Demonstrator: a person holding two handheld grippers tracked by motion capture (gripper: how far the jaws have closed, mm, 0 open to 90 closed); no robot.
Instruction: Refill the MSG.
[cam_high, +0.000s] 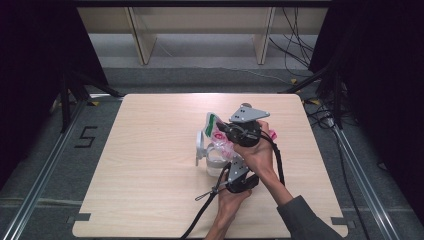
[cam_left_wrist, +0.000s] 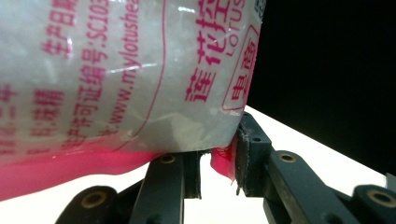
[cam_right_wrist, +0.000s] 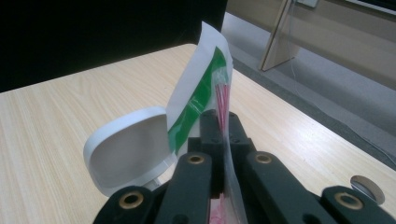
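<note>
A plastic bag is held up over the middle of the pale wooden worktop, slightly right of centre. It is thin, glossy and crinkled, clear-to-milky on its face with pink printed lettering, a solid pink band along one edge and a green stripe near its white far end. In the left gripper view the bag looms close, its pink edge running between the jaws. Just under it stands a clear plastic jar with a white flip lid swung open to the left; the lid is smooth, matte and rounded-square.

The right tool, reaching in from the right, is clenched on the bag, its black jaws pressed flat together with the thin film pinched between them. The left tool, nearer the person, has its jaws partly apart, gripping the bag's pink lower edge against one pad.
</note>
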